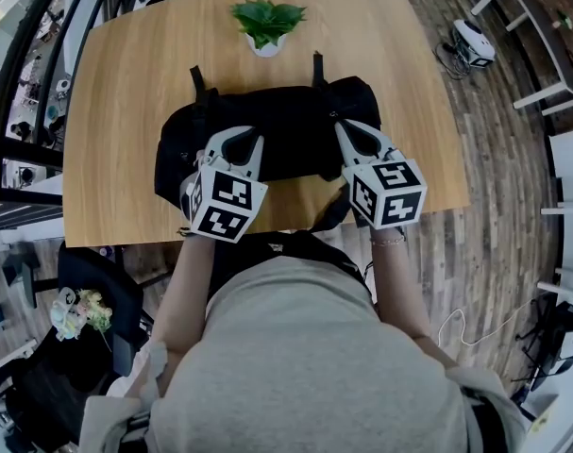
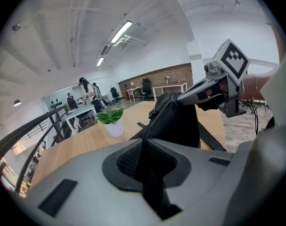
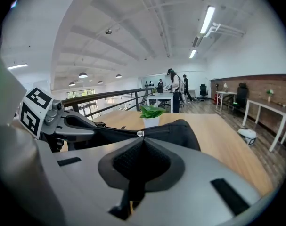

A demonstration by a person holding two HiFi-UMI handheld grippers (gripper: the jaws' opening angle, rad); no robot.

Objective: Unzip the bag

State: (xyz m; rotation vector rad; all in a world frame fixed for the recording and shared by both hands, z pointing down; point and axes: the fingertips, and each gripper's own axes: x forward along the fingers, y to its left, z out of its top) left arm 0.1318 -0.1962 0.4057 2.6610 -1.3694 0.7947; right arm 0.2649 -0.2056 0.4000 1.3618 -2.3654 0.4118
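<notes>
Grip stage, zip looks shut: left gripper (image 2: pixel 145 144) clamped on black fabric of bag (image 1: pixel 295 130) at zip line, bracing; bag stretches from it across table (image 1: pixel 126 111) to right gripper (image 3: pixel 140 142), clamped on bag, silver slider (image 3: pixel 140 133) just off its tips. Next: draw slider along, left holding firm. No readable writing, only marker squares.

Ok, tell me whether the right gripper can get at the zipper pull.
Likely yes: the right gripper is closed on the top edge of the bag, with the silver zipper pull at its jaw tips and nothing between. The left gripper pinches the bag farther along, out of the way.
</notes>
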